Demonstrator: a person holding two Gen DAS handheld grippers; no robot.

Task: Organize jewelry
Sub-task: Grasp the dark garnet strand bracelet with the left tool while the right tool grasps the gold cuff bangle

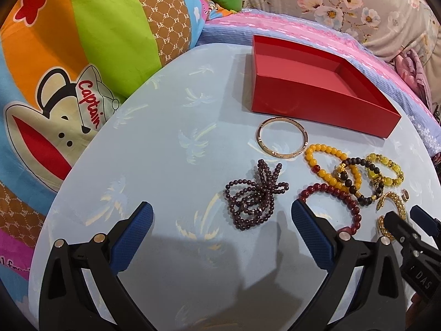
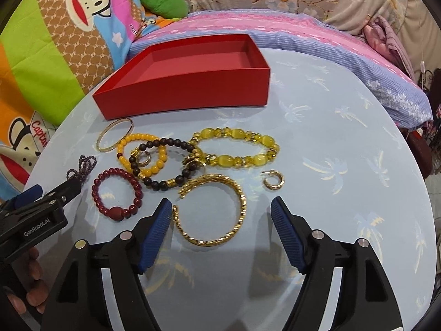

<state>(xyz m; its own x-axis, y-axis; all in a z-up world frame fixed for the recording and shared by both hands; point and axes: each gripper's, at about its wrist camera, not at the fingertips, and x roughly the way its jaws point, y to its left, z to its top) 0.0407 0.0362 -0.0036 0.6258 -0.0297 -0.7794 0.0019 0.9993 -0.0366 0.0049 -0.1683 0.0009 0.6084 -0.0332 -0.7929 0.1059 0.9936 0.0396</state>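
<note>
An empty red box (image 1: 317, 93) (image 2: 187, 88) stands at the back of the light blue table (image 1: 165, 165). Jewelry lies in front of it: a thin gold bangle (image 1: 282, 138) (image 2: 114, 135), a tangled dark purple bead necklace (image 1: 253, 195), an orange bead bracelet (image 2: 143, 154), a black bead bracelet (image 2: 162, 165), a yellow bead bracelet (image 2: 237, 149), a dark red bead bracelet (image 2: 117, 195), a gold open cuff (image 2: 215, 212) and a small gold hoop earring (image 2: 273, 179). My left gripper (image 1: 222, 215) is open, just short of the purple necklace. My right gripper (image 2: 220, 209) is open around the gold cuff.
The table stands against a bed with a pink and blue striped blanket (image 2: 275, 33). A colourful cartoon monkey pillow (image 1: 69, 82) lies to the left, and a floral cover (image 1: 358, 5) at the back.
</note>
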